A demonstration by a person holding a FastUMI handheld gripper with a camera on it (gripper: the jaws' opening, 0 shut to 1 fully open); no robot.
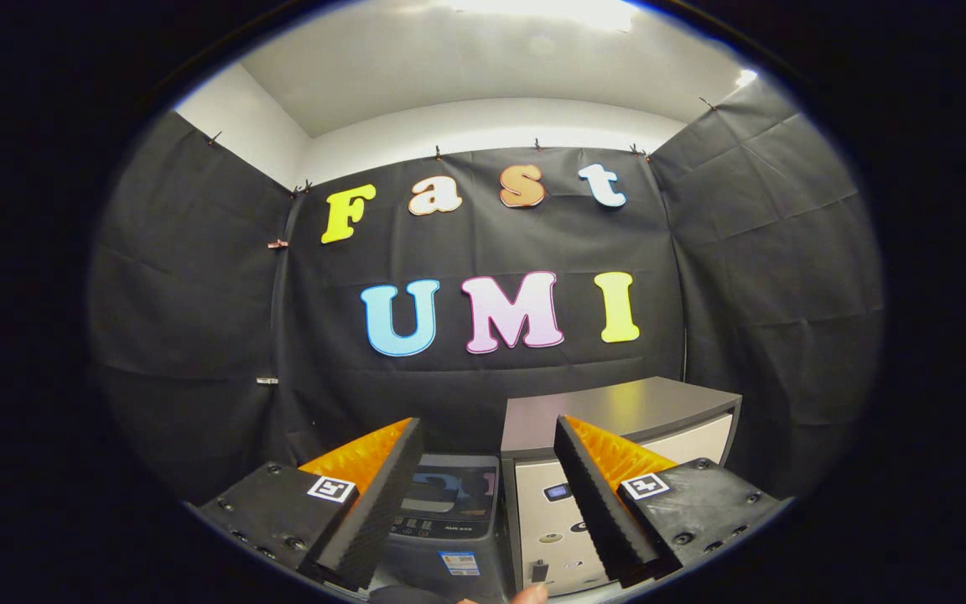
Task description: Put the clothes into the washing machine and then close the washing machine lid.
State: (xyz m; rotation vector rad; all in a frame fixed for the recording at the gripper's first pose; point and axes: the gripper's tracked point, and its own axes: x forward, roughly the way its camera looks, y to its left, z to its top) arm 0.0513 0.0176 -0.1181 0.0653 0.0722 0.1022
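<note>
Gripper (pixel 483 495) spread wide, empty, above washing machine (pixel 449 512) with lid down, beside pale cabinet (pixel 617 419).

Jaws spread wide, nothing between them. Washing machine (pixel 448 512) sits low just ahead in that gap, lid down. Cabinet (pixel 617 419) butts against its right side and stands taller, blocking there. Air above the washing machine is free up to the black cloth wall (pixel 483 377) behind it.
</note>
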